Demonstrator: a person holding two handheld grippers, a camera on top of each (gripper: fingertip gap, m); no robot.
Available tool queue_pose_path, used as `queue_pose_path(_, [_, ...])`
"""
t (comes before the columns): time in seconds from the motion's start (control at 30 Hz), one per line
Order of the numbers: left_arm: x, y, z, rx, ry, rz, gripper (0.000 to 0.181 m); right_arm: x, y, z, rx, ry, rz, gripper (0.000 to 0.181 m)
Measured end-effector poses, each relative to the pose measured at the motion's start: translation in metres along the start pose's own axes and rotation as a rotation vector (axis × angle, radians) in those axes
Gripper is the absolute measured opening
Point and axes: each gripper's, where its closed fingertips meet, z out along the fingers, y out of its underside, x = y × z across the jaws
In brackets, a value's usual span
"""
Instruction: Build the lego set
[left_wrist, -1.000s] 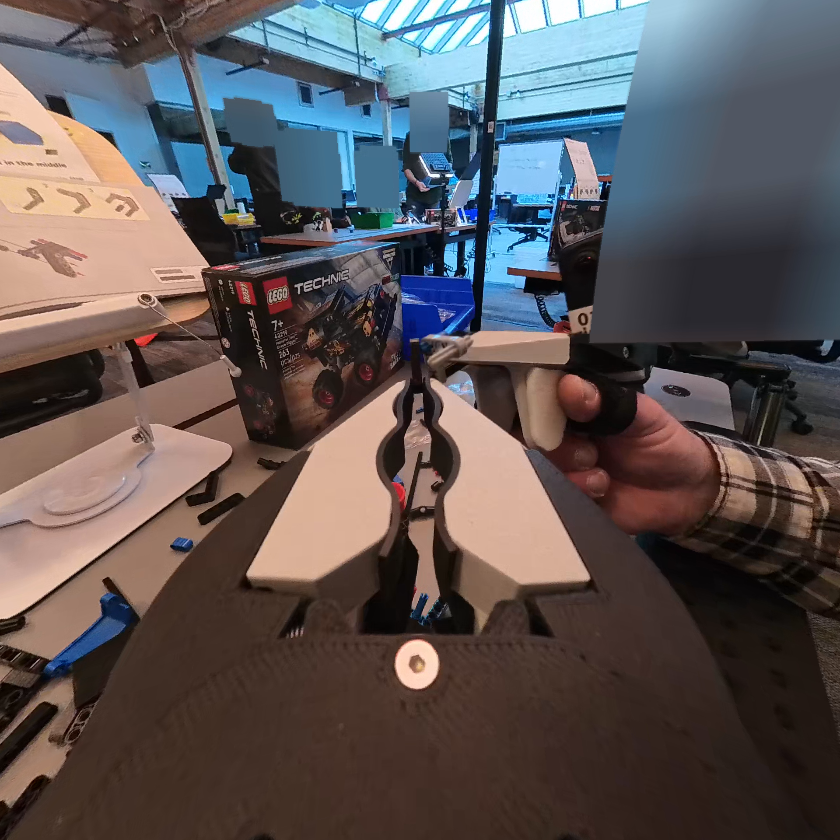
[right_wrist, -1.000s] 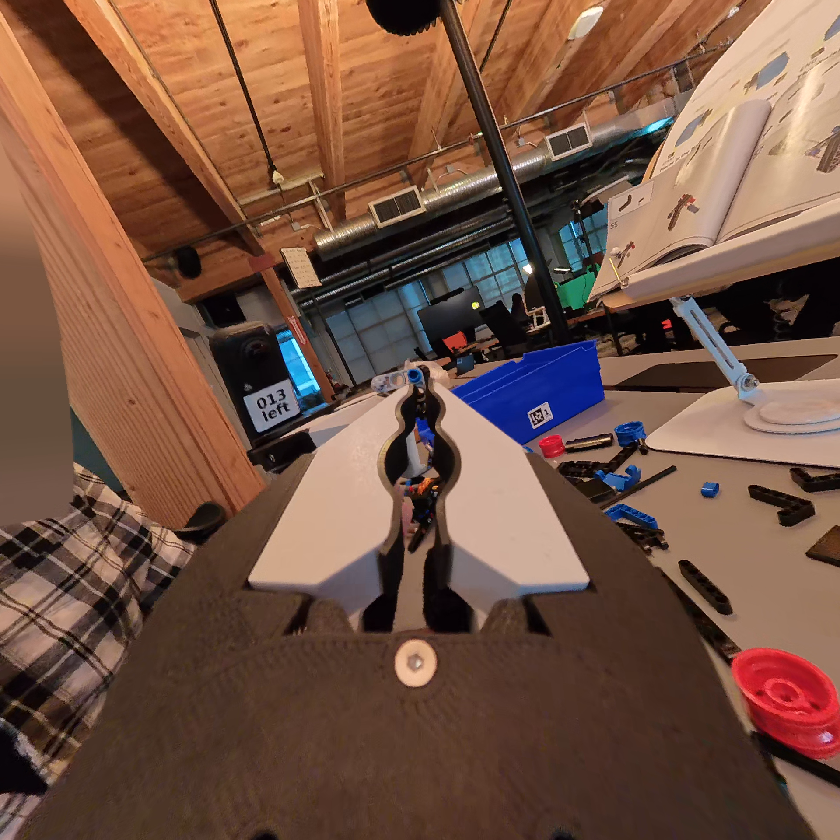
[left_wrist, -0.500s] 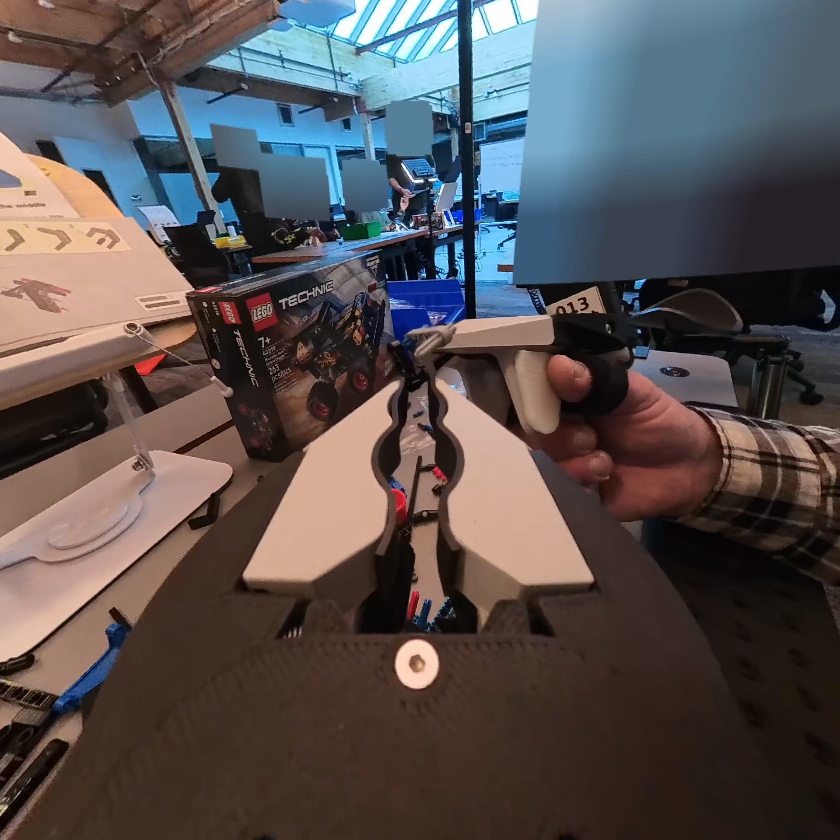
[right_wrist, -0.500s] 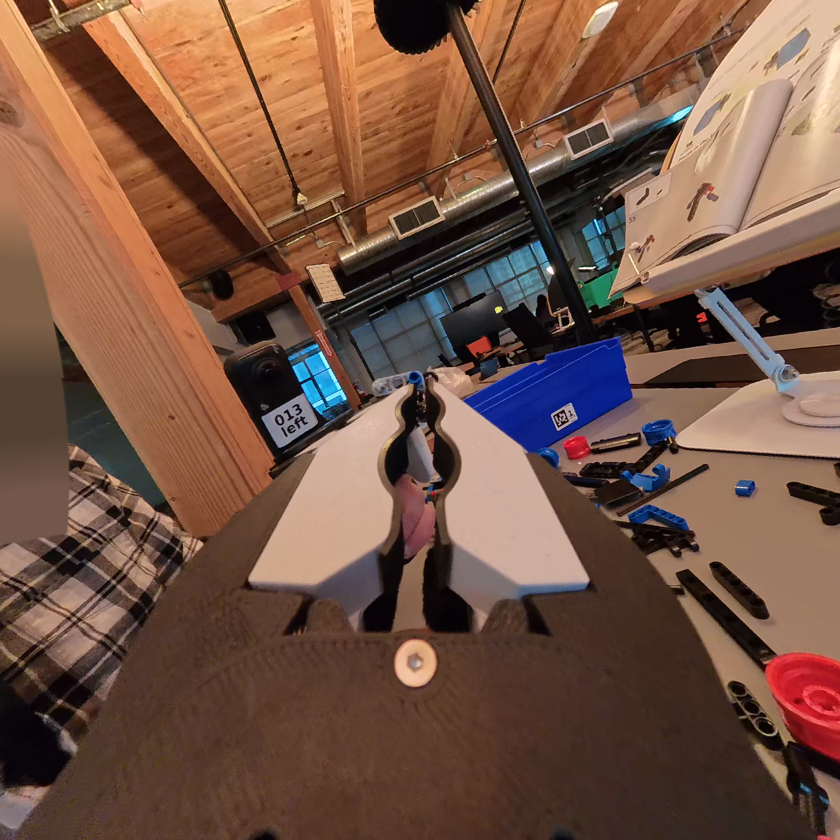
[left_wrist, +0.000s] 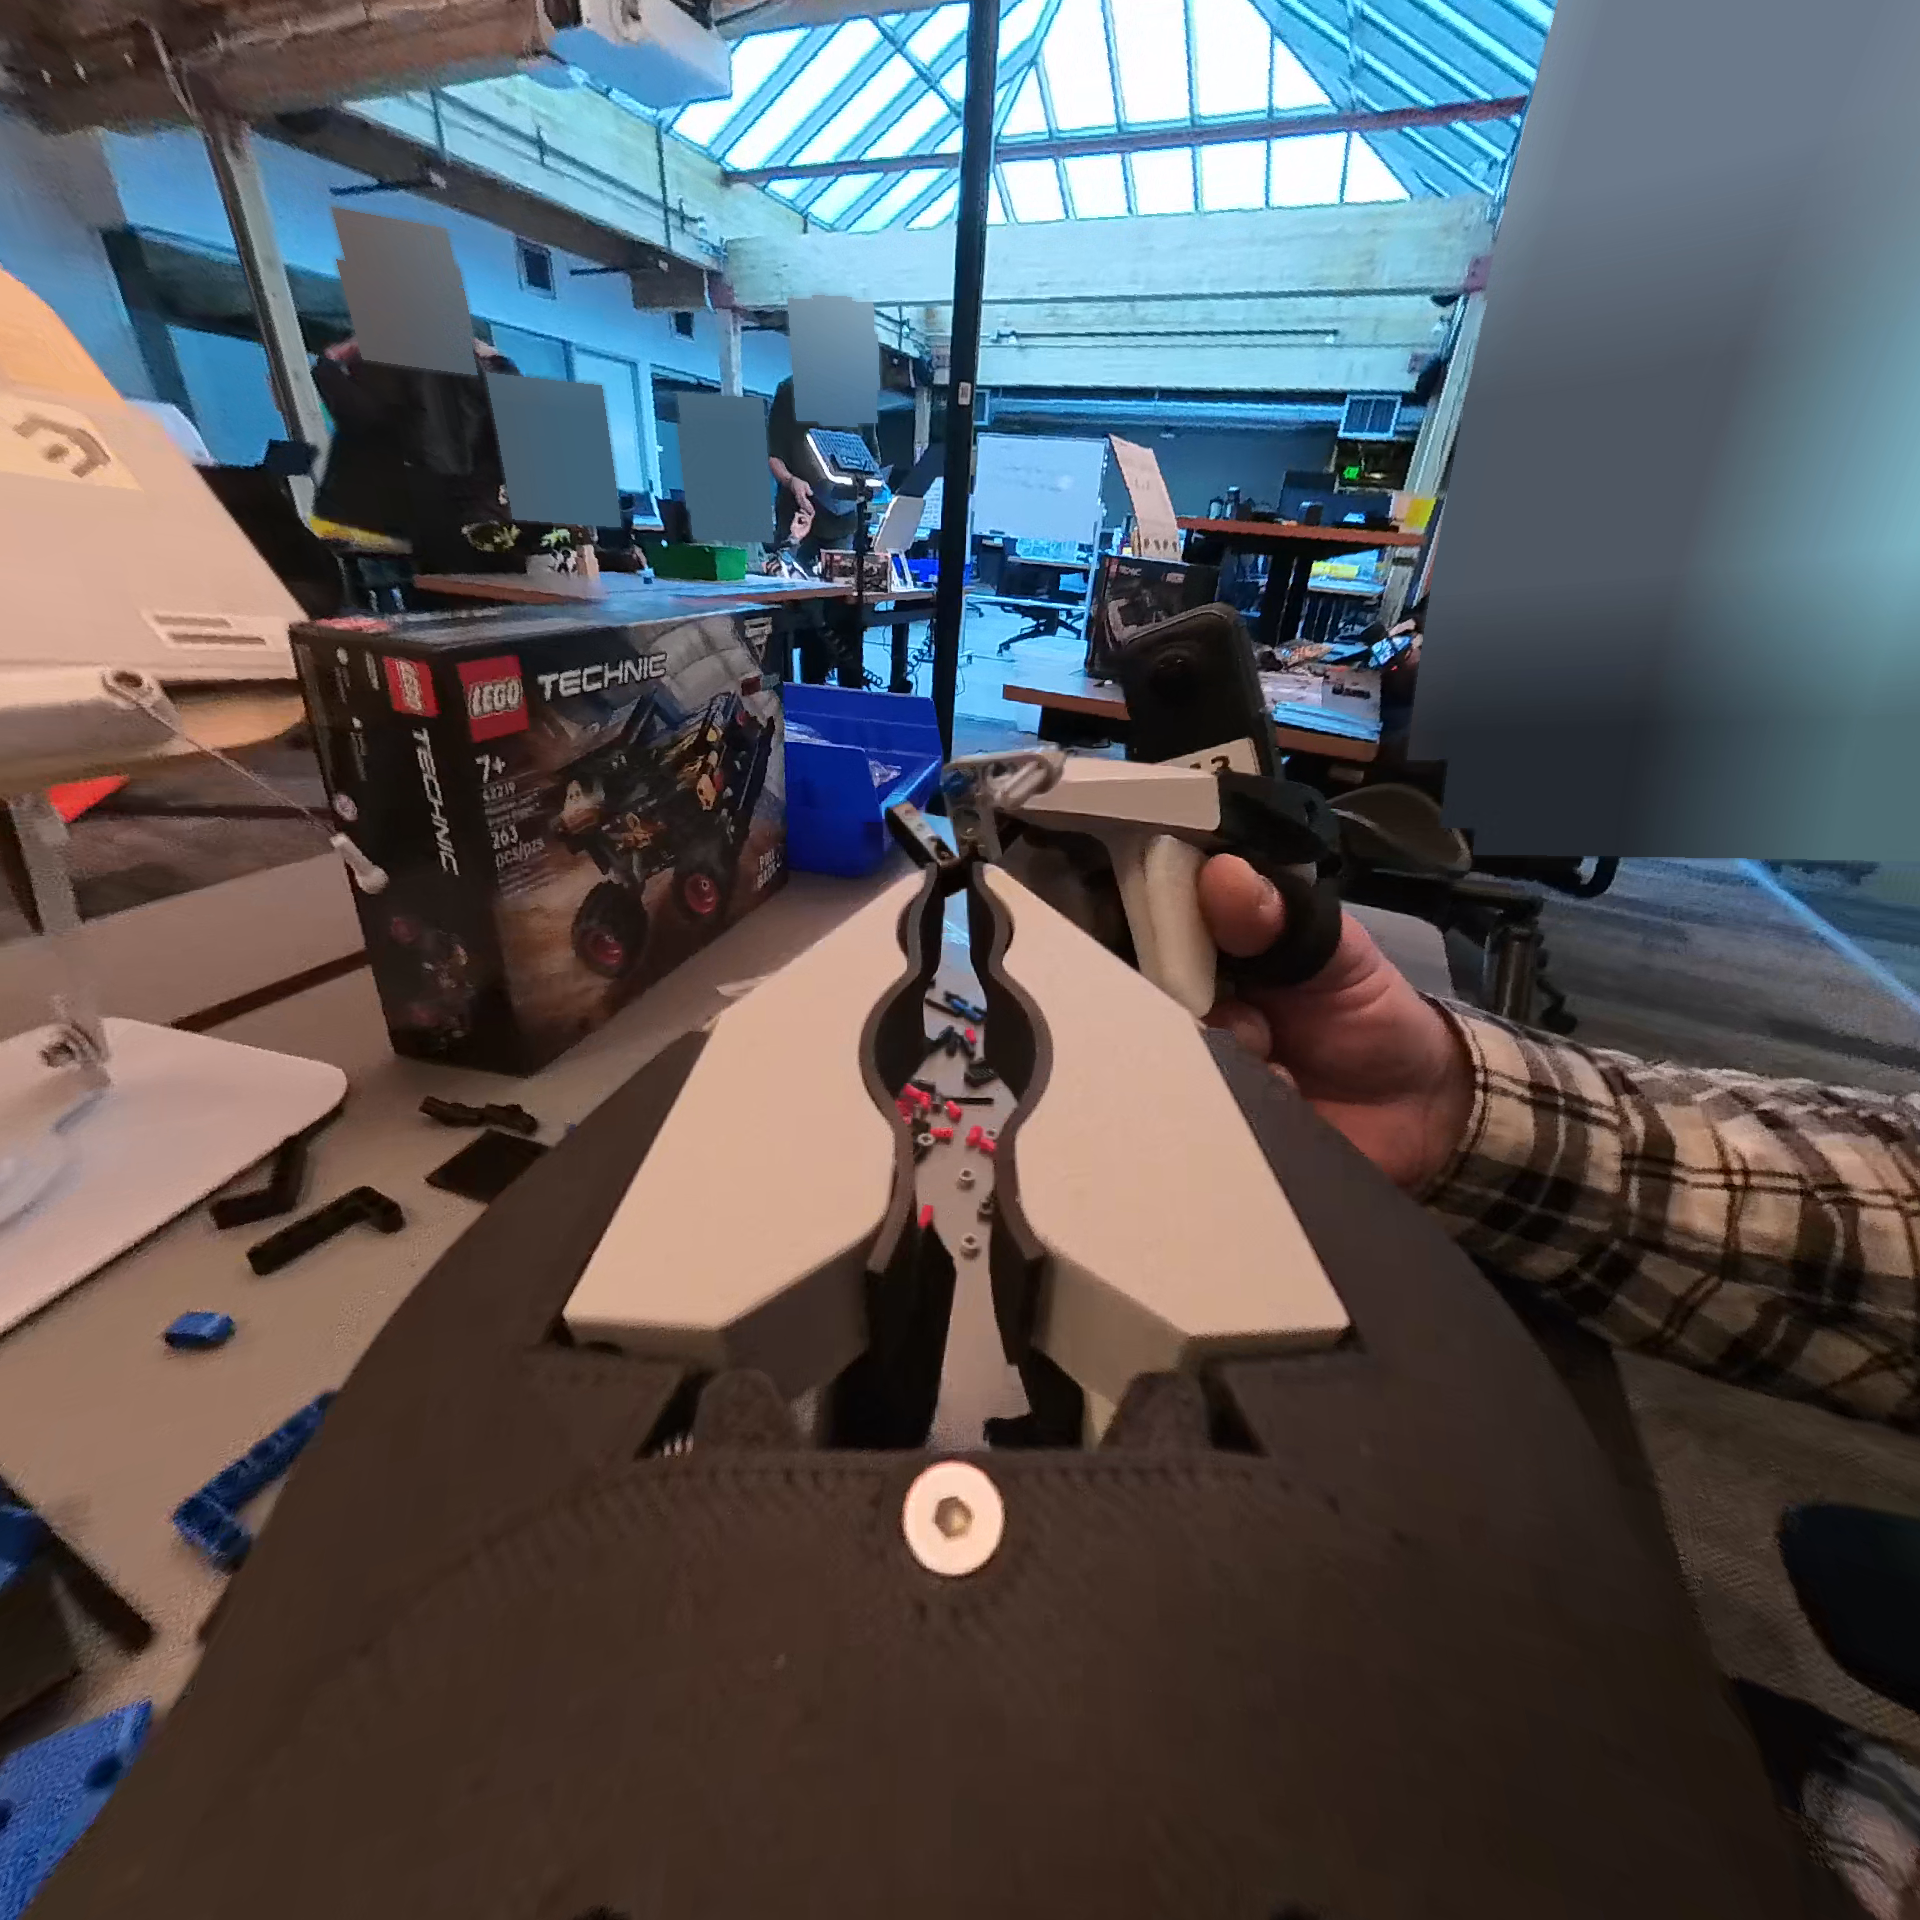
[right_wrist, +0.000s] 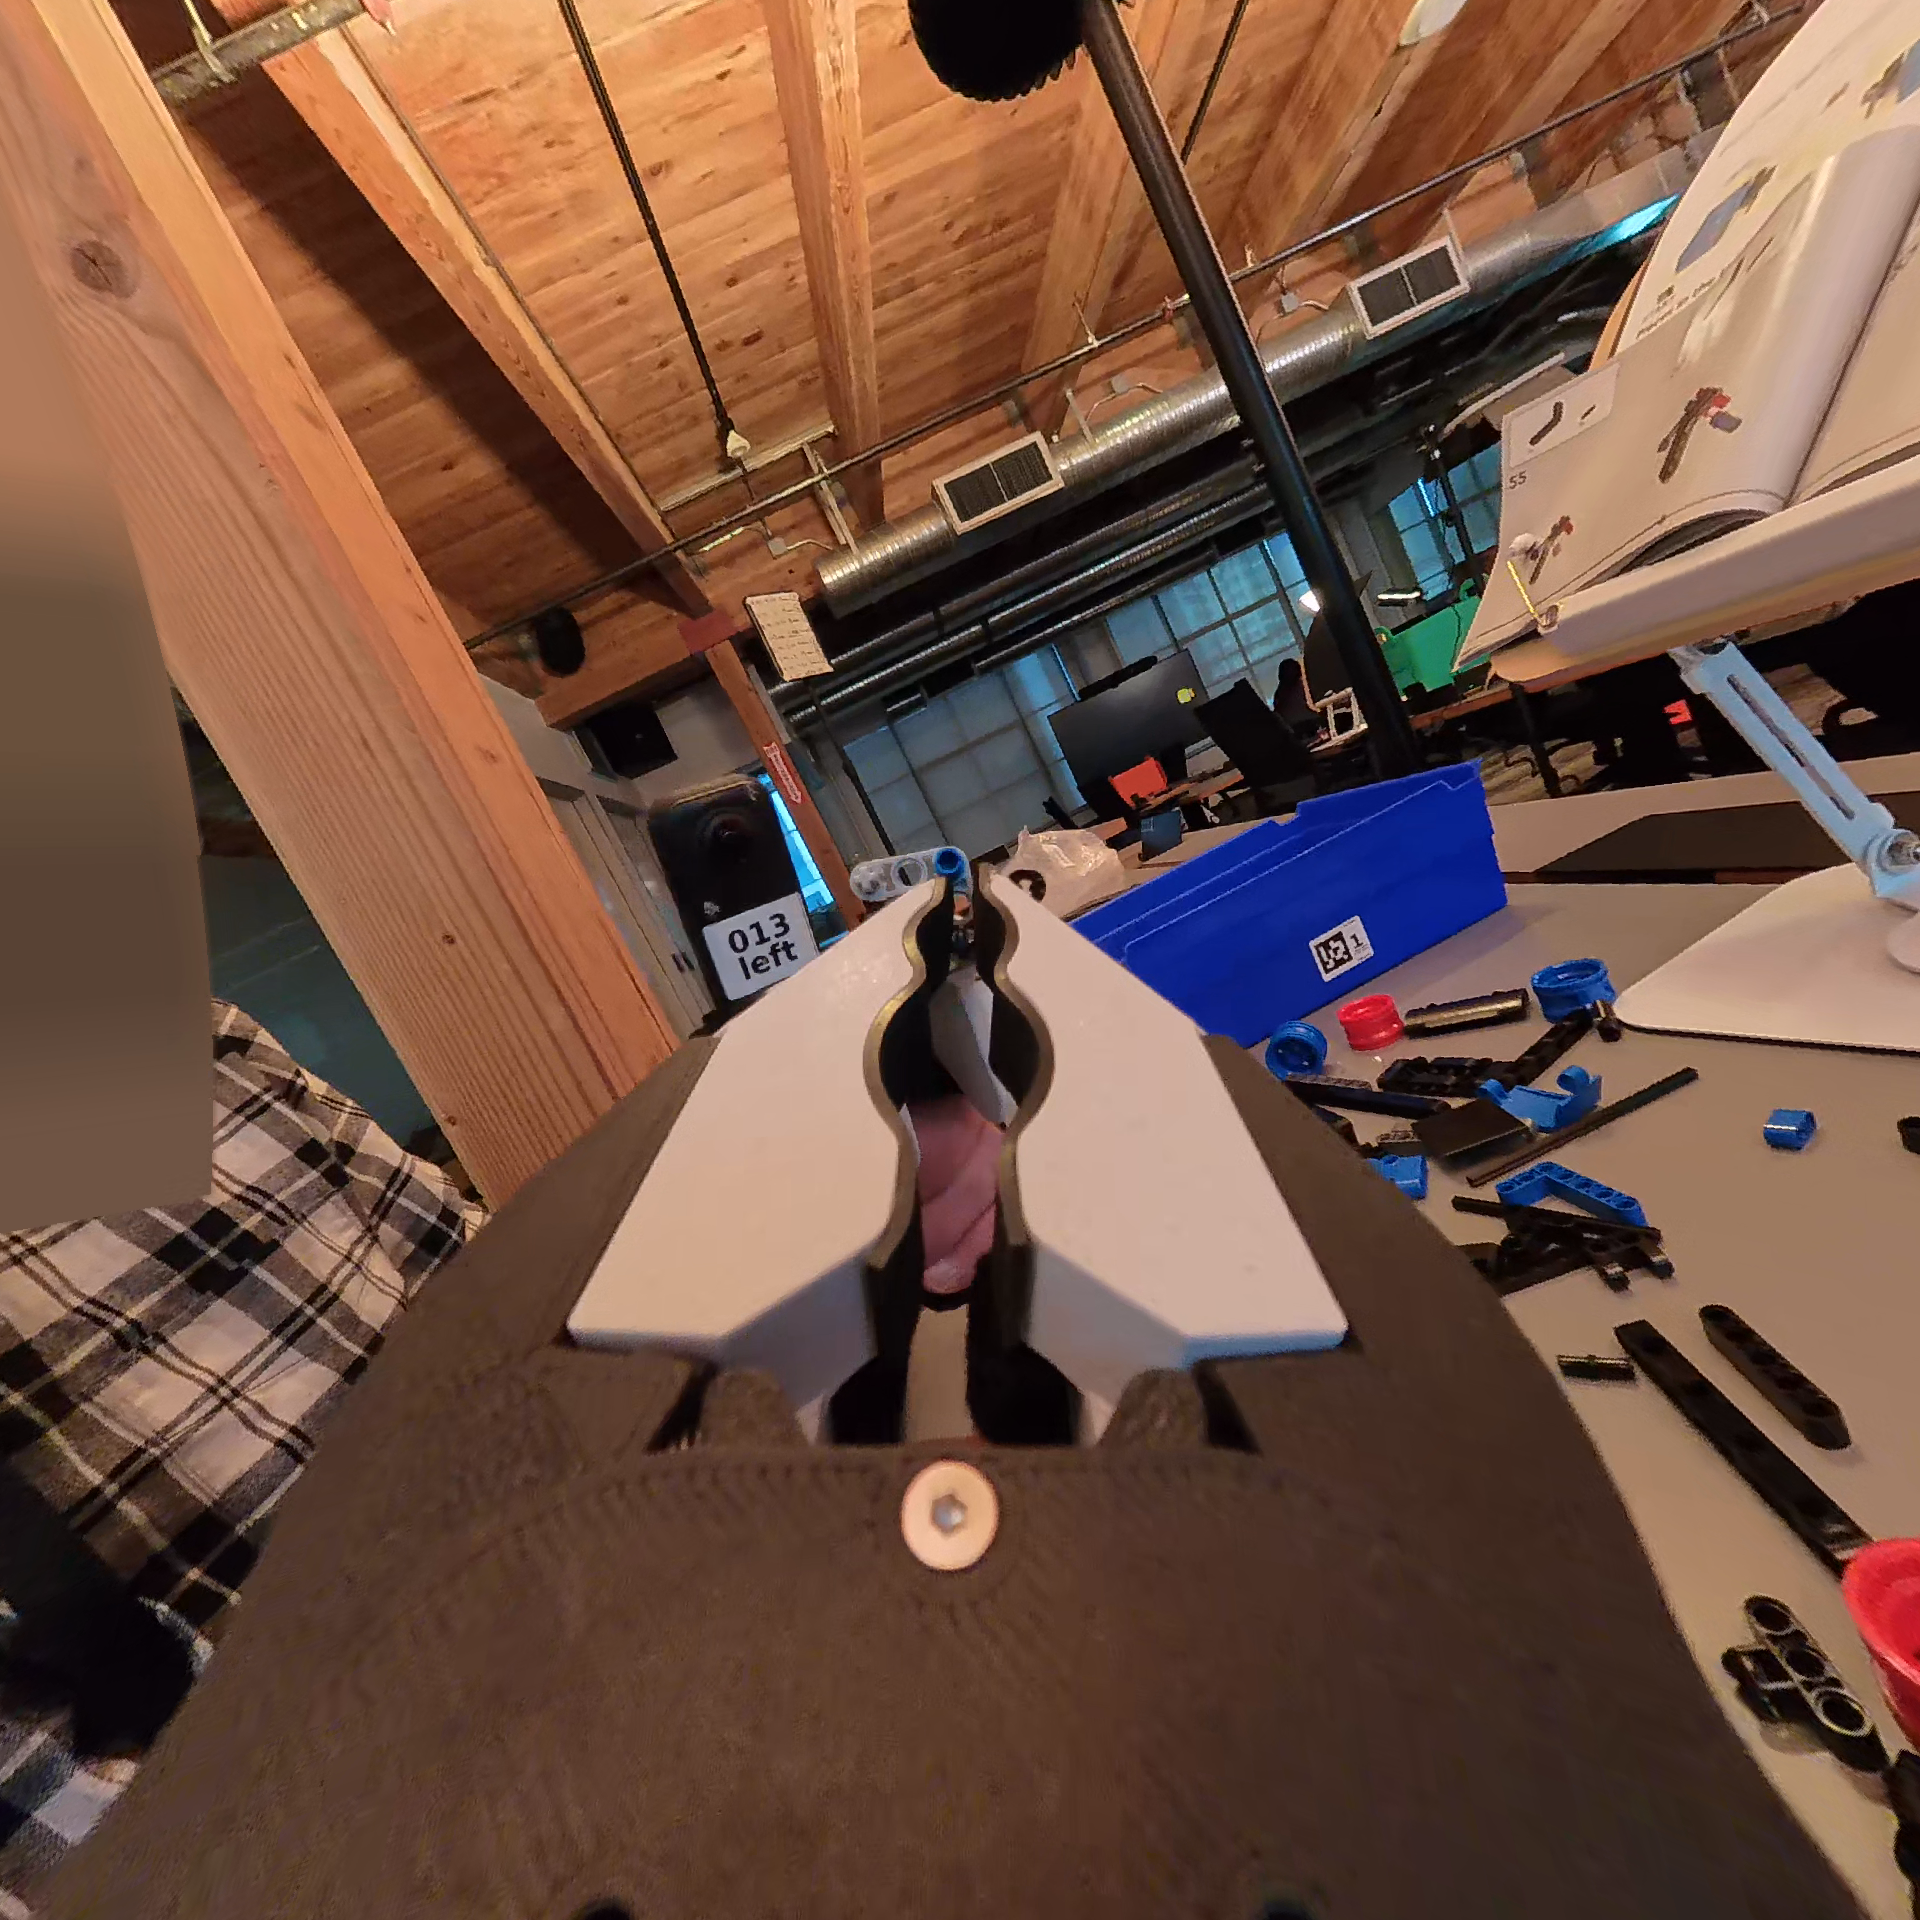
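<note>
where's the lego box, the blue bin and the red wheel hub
lego box (left_wrist: 582, 831), left wrist view, on its printed front face
blue bin (right_wrist: 1299, 914), right wrist view, on its long side wall
red wheel hub (right_wrist: 1369, 1021), right wrist view, on its rim

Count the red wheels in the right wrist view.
2: a small red wheel in front of the blue bin, and a larger red wheel cut off at the right edge. More may hide behind the right gripper.
</note>
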Motion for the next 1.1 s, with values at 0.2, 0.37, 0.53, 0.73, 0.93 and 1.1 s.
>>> queue_pose_path(0.2, [0.001,0.019,-0.012,-0.085,-0.005,-0.094,0.002,0.002,0.024,-0.001,-0.13,0.032,0.043,0.001])
queue_pose_path(0.37, [0.01,0.032,-0.028,-0.08,-0.015,-0.152,0.002,-0.005,0.042,0.0,-0.161,0.036,0.081,0.001])
queue_pose_path(0.53, [0.012,0.022,-0.036,-0.019,-0.042,-0.147,0.001,-0.014,0.043,0.006,-0.106,0.052,0.078,0.002])
queue_pose_path(0.73, [0.012,0.023,-0.037,-0.022,-0.03,-0.192,0.001,-0.018,0.046,0.007,-0.16,0.075,-0.045,0.004])
queue_pose_path(0.93, [0.012,0.03,-0.035,-0.069,-0.022,-0.2,0.001,-0.013,0.052,0.007,-0.245,0.125,-0.193,0.005])
queue_pose_path(1.1, [0.011,0.034,-0.036,-0.095,-0.028,-0.164,0.002,-0.011,0.061,0.003,-0.359,0.131,-0.24,0.006])
